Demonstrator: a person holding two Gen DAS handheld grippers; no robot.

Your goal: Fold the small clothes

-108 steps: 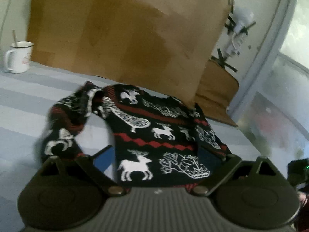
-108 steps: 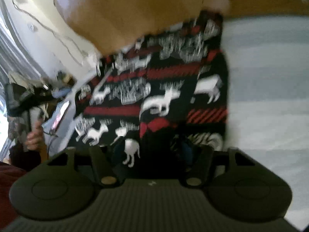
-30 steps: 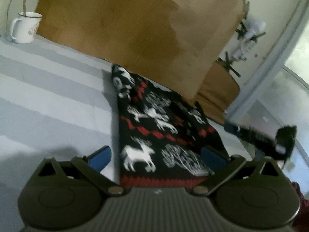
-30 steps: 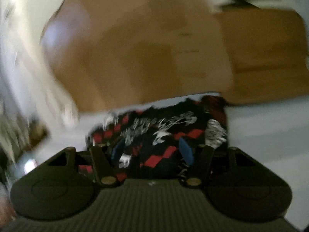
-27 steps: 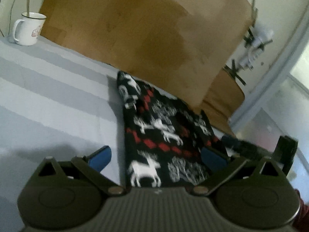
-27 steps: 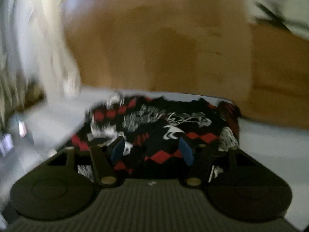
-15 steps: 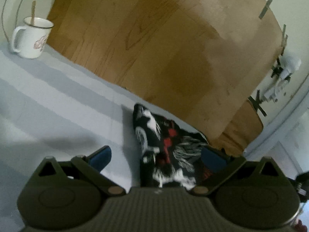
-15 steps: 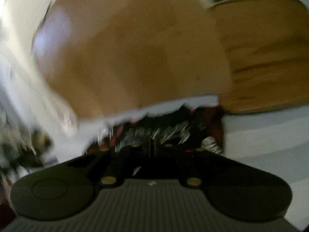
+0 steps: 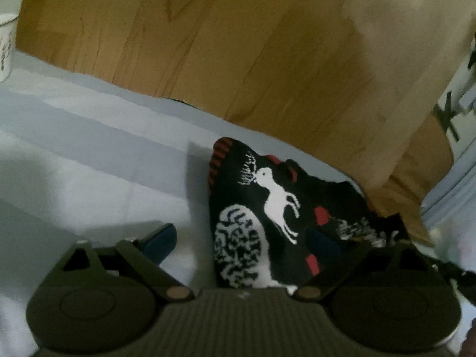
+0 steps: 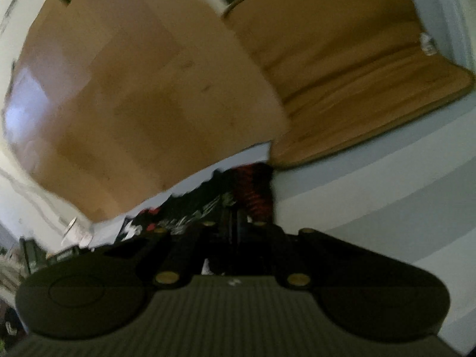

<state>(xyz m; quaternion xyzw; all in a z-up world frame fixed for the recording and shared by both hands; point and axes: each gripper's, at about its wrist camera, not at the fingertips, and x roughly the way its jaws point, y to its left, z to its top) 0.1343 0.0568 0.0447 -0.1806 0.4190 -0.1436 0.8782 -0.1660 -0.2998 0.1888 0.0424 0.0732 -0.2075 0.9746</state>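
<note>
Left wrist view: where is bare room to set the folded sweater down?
Bare striped bedsheet lies left of the sweater, between the mug and the left gripper. It is crowded right, against the wooden board.

The right wrist view is smeared by motion blur, so the sweater's (image 10: 238, 199) pattern there is unreadable, and its near part is hidden behind the right gripper (image 10: 235, 223). In the left wrist view, the mug (image 9: 5, 47) is cut off by the left edge. The left gripper's (image 9: 241, 238) right fingertip is partly buried in sweater folds.
</note>
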